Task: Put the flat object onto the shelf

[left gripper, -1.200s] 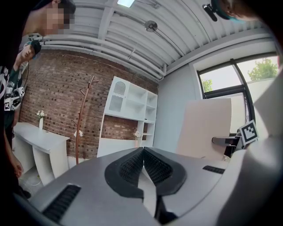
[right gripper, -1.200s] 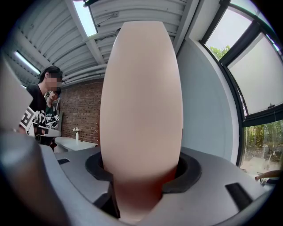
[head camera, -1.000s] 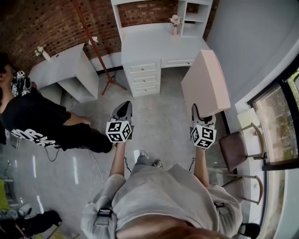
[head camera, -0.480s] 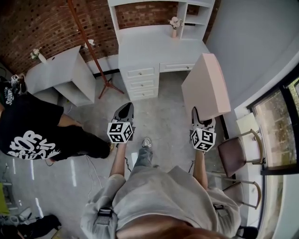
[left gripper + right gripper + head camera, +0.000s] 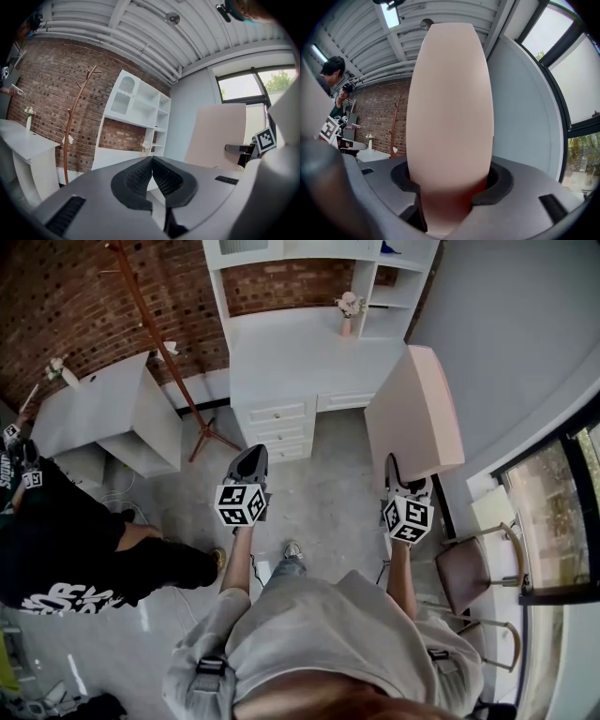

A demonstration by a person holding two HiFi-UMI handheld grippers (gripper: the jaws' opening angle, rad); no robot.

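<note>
Facing white worktop (image 5: 300,357) with shelf unit (image 5: 380,282) on top, brick wall behind. Passing a person in black (image 5: 75,563) at far left. Holding flat pink panel (image 5: 412,413) upright in the air, right of the worktop, near it but clear of the shelf unit. Gripping panel's lower edge with right gripper (image 5: 394,470), jaws clamped on it. Carrying nothing in left gripper (image 5: 250,454), jaws pressed together, level with the right one. Noting small flower vase (image 5: 349,310) at worktop's back, beside the shelves.

Pink board (image 5: 412,418), white desk (image 5: 300,357), red-brick wall (image 5: 75,296)
</note>
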